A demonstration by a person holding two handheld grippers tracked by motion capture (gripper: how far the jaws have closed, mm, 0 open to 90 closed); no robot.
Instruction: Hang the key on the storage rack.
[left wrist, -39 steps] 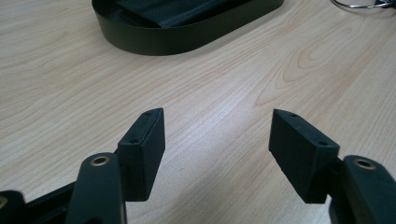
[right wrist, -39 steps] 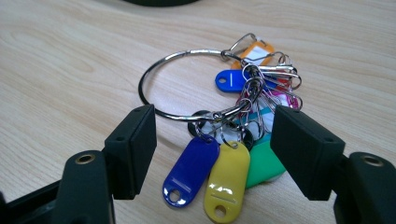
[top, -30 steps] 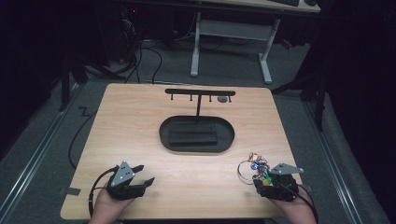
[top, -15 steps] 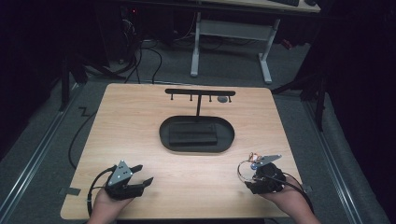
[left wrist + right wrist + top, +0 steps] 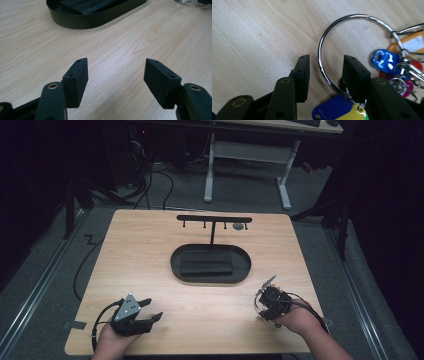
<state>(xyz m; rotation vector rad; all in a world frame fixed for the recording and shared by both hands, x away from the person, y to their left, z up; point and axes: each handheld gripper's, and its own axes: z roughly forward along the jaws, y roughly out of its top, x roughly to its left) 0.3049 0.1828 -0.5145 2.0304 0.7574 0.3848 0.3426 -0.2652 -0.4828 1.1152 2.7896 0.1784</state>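
We're in a dim lab or test room here: a bare wooden counter (image 5: pixel 150 250) on grey carpet (image 5: pixel 45 270), cables (image 5: pixel 150 180) trailing across the floor, a white-legged desk (image 5: pixel 245 155) behind, equipment lurking in the dark.

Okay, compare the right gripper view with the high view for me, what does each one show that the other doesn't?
The right gripper view alone resolves the large metal key ring lying on the wood, its wire passing between the open jaws, and coloured tags: blue, orange, yellow.

The high view alone gives the layout: the oval black tray, the hook rack behind it, and the left gripper.

Both share the wooden table and the right gripper.
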